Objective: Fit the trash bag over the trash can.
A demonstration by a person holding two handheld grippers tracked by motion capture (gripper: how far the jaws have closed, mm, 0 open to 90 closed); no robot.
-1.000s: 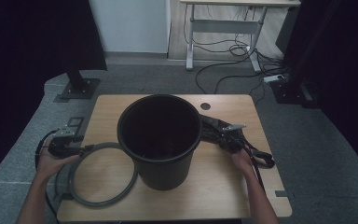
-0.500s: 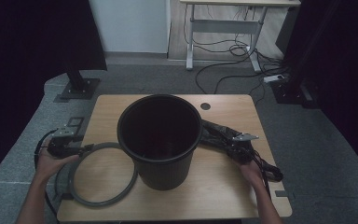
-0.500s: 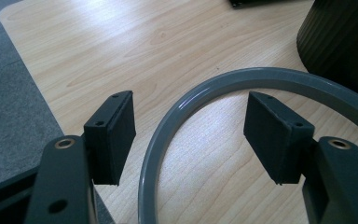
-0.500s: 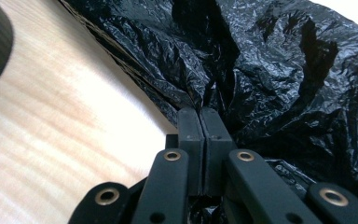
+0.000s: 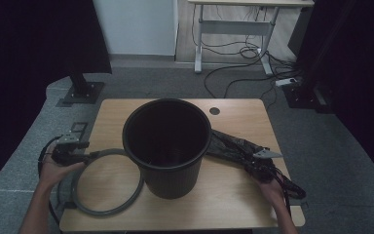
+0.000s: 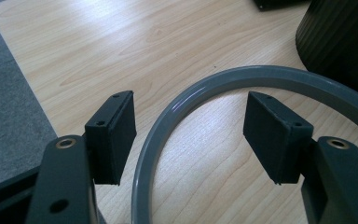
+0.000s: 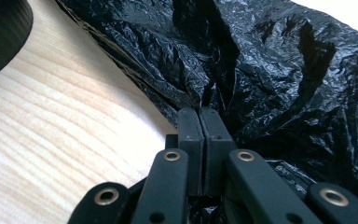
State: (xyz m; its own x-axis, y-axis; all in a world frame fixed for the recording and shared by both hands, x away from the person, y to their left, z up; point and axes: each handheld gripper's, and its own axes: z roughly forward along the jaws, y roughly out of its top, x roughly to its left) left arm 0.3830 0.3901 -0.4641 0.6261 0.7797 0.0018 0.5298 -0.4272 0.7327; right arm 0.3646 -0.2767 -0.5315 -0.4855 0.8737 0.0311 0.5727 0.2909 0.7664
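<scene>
Black bin stands mid-tabletop; to the bin's right, the right gripper has its jaws pinched tight on the black bin bag, which lies stretched flat from the bin's base; to the bin's left, the left gripper sits wide apart, straddling the grey ring without touching it; the risk, I'd say: thin plastic could slip or tear if pulled hard, or drag against the bin and tip it.

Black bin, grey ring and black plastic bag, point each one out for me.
black bin [image 5: 168,168], high view, on its outer front wall.
grey ring [image 6: 168,120], left gripper view, on the curved band between the jaws.
black plastic bag [image 7: 279,60], right gripper view, on its crinkled surface.
</scene>
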